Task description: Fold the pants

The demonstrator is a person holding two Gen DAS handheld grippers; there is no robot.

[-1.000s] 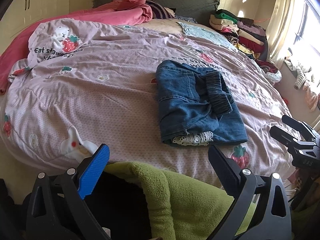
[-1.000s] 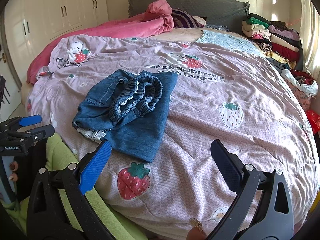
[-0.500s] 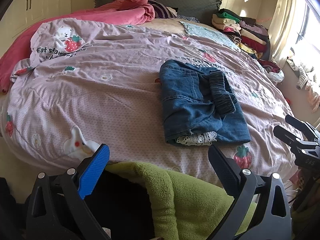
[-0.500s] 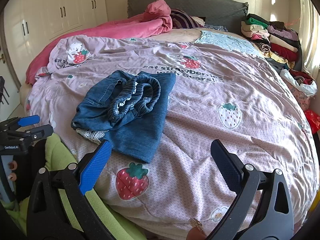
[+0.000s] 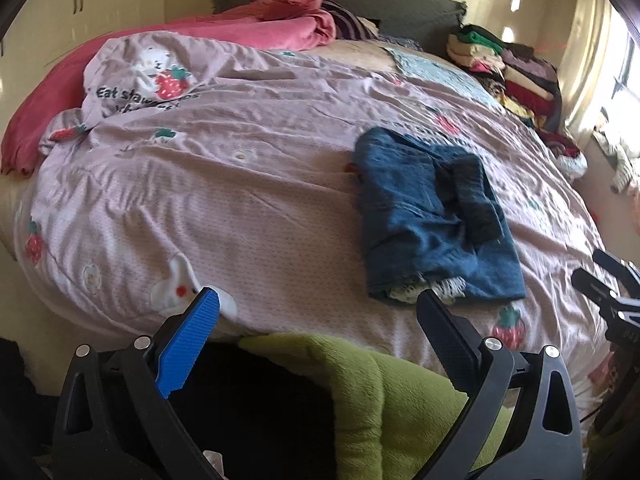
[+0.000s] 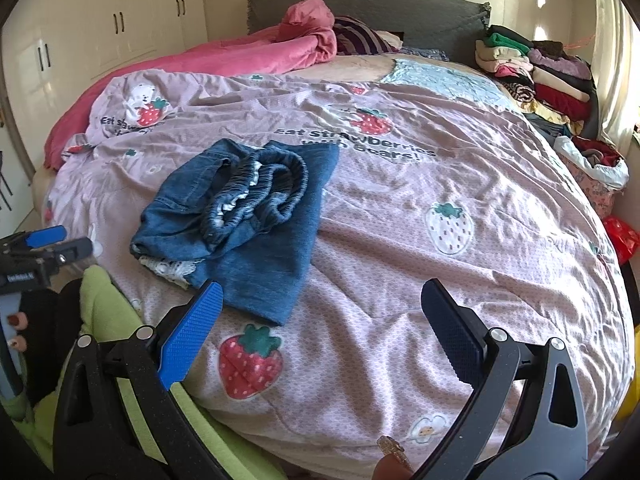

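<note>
The blue denim pants [image 5: 428, 220] lie folded into a compact bundle on the pink strawberry-print duvet [image 5: 240, 184], elastic waistband on top and white lace trim at the near edge. They also show in the right wrist view [image 6: 240, 220]. My left gripper [image 5: 318, 316] is open and empty, held off the near bed edge, left of the pants. My right gripper [image 6: 322, 308] is open and empty, near the bed edge, right of the pants. Each gripper shows at the edge of the other's view: the right one [image 5: 608, 288], the left one [image 6: 44, 248].
A green fleece garment [image 5: 384, 392] on the person fills the near foreground. A pink blanket [image 6: 224, 60] lies at the head of the bed. Stacks of folded clothes [image 6: 532, 72] sit at the far right. White wardrobes [image 6: 100, 20] stand at the left.
Both grippers have drifted slightly towards the bed and stay open. The pants have not moved.
</note>
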